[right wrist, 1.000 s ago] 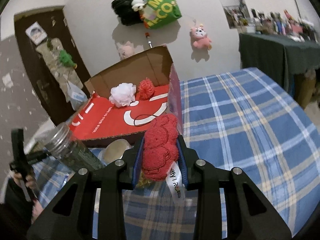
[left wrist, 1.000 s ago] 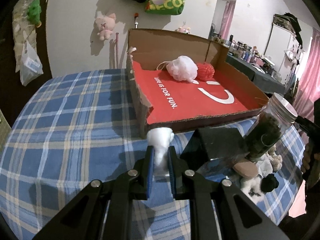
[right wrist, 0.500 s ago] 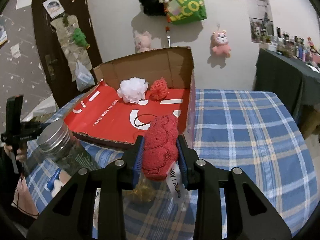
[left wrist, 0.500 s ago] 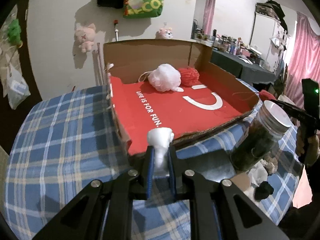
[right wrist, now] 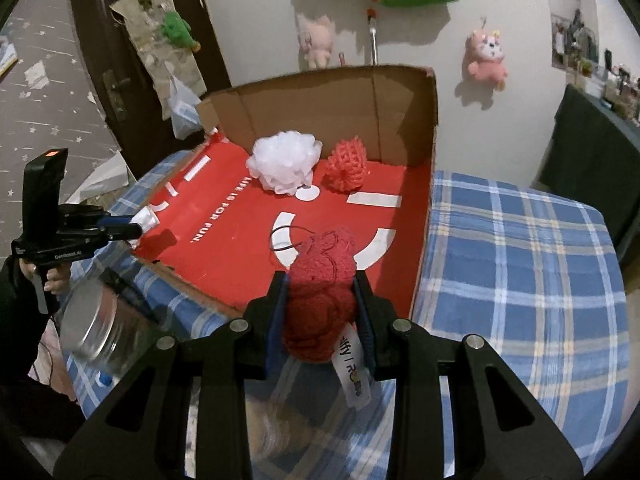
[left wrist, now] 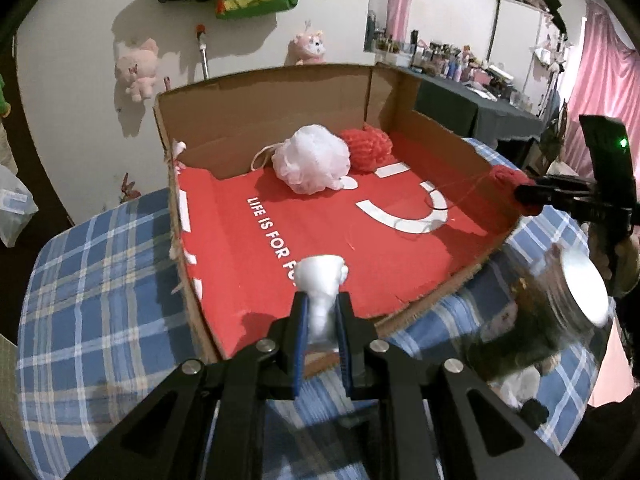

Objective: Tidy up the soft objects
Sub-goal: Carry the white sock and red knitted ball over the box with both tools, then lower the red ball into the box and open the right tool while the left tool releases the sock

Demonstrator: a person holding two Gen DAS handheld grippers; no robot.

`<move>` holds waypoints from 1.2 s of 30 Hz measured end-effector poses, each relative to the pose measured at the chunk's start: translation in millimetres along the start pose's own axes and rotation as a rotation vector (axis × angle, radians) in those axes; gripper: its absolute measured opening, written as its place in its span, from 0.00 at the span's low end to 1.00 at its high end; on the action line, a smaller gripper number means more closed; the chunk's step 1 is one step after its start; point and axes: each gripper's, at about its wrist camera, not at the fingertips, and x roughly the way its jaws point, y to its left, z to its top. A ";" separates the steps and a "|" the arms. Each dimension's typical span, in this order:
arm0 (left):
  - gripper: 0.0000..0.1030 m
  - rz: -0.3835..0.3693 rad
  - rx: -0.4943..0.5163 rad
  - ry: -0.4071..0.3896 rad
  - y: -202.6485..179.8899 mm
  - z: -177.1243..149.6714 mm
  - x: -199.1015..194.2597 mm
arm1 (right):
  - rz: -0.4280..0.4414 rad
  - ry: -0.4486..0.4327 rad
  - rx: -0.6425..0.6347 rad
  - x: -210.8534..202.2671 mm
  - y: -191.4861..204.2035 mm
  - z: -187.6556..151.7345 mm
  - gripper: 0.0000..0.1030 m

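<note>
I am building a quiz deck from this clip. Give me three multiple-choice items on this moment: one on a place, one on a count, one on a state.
1. Where does the white mesh pouf lie?
A. on the plaid tablecloth
B. inside the cardboard box, near its back wall
C. on top of the jar

2. How many soft things already rest on the floor of the cardboard box?
A. none
B. two
C. five

3. What is the right gripper doing?
A. shut on a red knit toy
B. open and holding nothing
C. shut on the jar

Key: 1 B, the pouf sits on the red floor beside the red mesh ball by the back wall. 2 B, only the pouf and the ball rest there. 3 A, both fingers press the red knit toy, its tag hanging below.
</note>
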 end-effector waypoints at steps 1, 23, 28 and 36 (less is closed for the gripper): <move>0.14 -0.001 -0.016 0.019 3.3 4.3 6.8 | -0.009 0.020 0.004 6.8 -1.1 6.8 0.29; 0.17 0.180 -0.095 0.284 37.1 71.8 104.7 | -0.265 0.298 0.118 124.2 -16.5 87.5 0.31; 0.17 0.208 -0.099 0.305 39.4 71.9 116.2 | -0.303 0.319 0.109 136.8 -14.5 88.9 0.31; 0.29 0.223 -0.085 0.313 34.9 72.1 120.5 | -0.379 0.336 0.053 151.9 -13.8 85.7 0.32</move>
